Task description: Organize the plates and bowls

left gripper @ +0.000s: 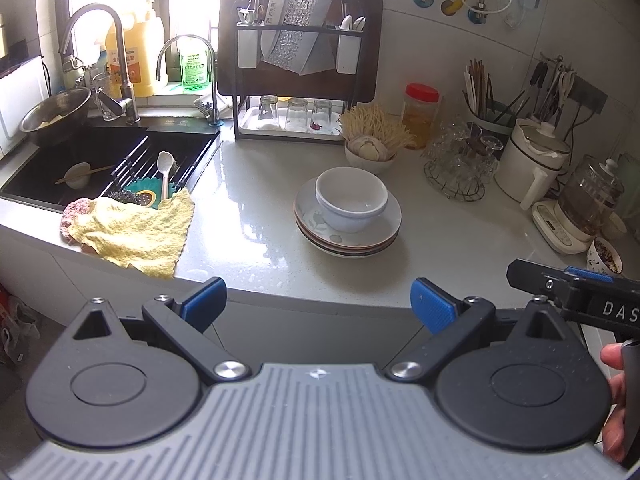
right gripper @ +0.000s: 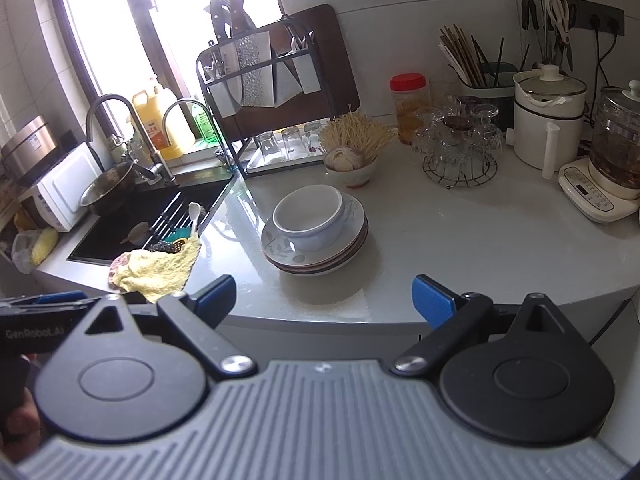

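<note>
both grippers, left gripper (left gripper: 318, 304) and right gripper (right gripper: 323, 300), hover short of the counter (left gripper: 248, 216), jaws apart and empty. white bowl (left gripper: 351, 200) sits on plate stack (left gripper: 348, 236) at 12 o'clock. likely glazed ceramic: stiff, slick, breakable, heavy. best grip: bowl rim.

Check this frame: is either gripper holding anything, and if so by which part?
Nothing is held. The left gripper and right gripper are both open and empty, short of the white bowl sitting on the stacked plates.
</note>
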The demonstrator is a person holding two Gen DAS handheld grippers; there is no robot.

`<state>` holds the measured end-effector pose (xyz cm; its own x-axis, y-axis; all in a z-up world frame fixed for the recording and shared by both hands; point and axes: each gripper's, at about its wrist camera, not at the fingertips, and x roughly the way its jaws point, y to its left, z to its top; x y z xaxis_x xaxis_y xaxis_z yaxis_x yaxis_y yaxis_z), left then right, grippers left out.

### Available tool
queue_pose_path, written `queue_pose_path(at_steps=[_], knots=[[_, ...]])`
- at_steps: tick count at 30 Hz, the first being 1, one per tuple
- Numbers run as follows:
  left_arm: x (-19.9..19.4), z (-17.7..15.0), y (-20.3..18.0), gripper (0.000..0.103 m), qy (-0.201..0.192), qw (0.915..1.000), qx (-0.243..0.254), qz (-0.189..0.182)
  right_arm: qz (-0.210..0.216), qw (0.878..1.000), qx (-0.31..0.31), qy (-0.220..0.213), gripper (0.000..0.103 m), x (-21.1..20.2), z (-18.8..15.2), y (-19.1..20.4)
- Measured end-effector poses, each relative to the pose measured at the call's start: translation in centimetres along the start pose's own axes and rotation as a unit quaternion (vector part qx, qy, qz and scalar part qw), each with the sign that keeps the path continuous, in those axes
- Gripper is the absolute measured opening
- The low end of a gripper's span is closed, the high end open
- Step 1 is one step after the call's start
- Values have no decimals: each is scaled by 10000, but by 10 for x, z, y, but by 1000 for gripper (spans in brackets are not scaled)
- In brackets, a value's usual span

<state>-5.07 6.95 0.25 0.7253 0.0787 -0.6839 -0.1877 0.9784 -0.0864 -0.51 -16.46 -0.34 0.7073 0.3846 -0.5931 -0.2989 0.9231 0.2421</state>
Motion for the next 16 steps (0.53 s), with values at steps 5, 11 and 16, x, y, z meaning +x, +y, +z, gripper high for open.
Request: queue_pose_path(at_steps=[5,11,16], knots=[[-5,-1,0,100,-41,10000,-51,-5,15,10000,-36,-33,96,-1,2,1],[-7,-2,-5,100,-64,9999,-105,-30,54,9999,-114,-51,96,-6,1,1],[-7,-5,-12,100,-38,10000,-49,-71,46,10000,-80,-32,96,-9,0,-5]])
